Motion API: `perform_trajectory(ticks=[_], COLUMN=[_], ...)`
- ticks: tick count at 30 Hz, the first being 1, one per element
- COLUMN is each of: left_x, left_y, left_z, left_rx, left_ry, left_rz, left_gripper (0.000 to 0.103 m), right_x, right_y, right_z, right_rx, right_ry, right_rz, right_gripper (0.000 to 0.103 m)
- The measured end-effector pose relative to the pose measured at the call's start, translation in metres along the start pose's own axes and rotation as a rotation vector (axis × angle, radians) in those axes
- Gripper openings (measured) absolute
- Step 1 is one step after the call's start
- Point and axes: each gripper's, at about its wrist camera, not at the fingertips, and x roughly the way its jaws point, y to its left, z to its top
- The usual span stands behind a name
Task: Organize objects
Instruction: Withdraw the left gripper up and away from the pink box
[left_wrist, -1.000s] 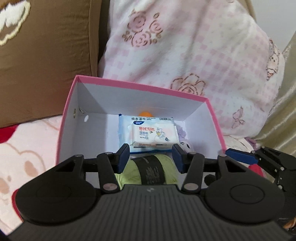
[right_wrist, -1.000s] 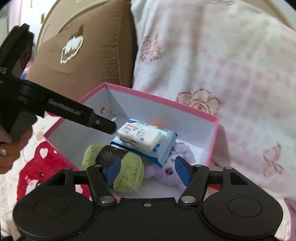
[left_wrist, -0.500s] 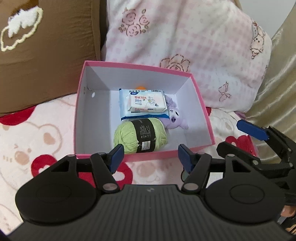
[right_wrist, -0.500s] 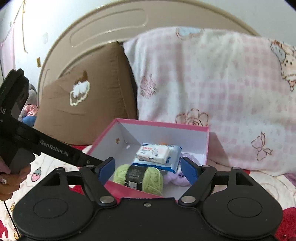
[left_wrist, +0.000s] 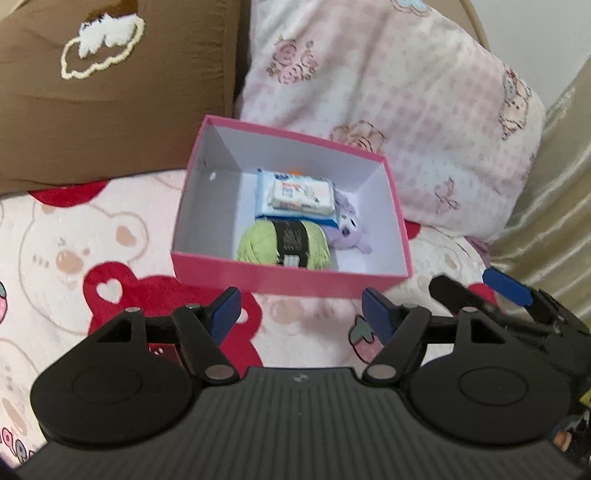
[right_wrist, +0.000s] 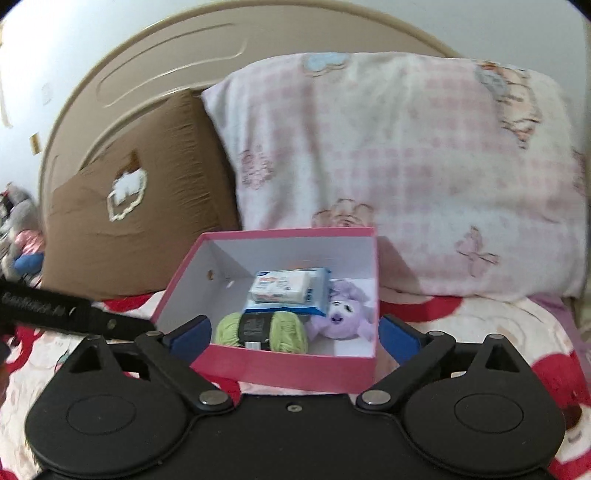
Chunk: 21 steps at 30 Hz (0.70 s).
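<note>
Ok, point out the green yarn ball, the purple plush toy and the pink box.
green yarn ball (left_wrist: 251, 245), left wrist view, on its left green lobe.
purple plush toy (right_wrist: 341, 317), right wrist view, on its face.
pink box (left_wrist: 288, 282), left wrist view, on its near outer wall.

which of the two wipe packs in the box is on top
The smaller white pack with orange print is on top; it lies on the larger blue-edged pack.

An orange object (left_wrist: 294, 171) shows only as a sliver behind the wipes pack (left_wrist: 296, 199) in the pink box (left_wrist: 288, 282); I cannot identify it. The print on the yarn ball (left_wrist: 284, 245) label is blurred and illegible. Plush toys (right_wrist: 20, 229) at my right view's edge are cut off and smeared.
</note>
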Motion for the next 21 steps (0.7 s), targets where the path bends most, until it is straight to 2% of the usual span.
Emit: perform_trajectory(ticks=[2, 5, 10, 13, 16, 21], left_x=[-0.002, -0.01, -0.022, -0.033, -0.044, -0.053], left_y=[0.001, 0.0, 0.007, 0.009, 0.011, 0.013], left_z=[-0.003, -0.01, -0.019, -0.026, -0.034, -0.045], left_rx=[-0.015, 0.009, -0.007, 0.005, 0.014, 0.019], left_ry=[-0.009, -0.039, -0.019, -0.04, -0.066, -0.066], left_rz=[0.005, 0.054, 0.061, 0.092, 0.13, 0.123], left_gripper=[0.071, 0.071, 0.072, 0.075, 0.079, 0.088], right_x=[-0.006, -0.017, -0.042, -0.054, -0.062, -0.073], right_y=[-0.001, -0.003, 0.001, 0.005, 0.015, 0.023], right_z=[-0.001, -0.001, 0.001, 0.002, -0.001, -0.009], right_rx=[0.019, 0.051, 0.042, 0.052, 0.009, 0.004], right_ry=[-0.007, -0.003, -0.01, -0.009, -0.009, 0.015], right_rz=[-0.009, -0.043, -0.079, -0.058, -0.104, -0.121], right_gripper=[0.099, 0.099, 0.1, 0.102, 0.103, 0.103])
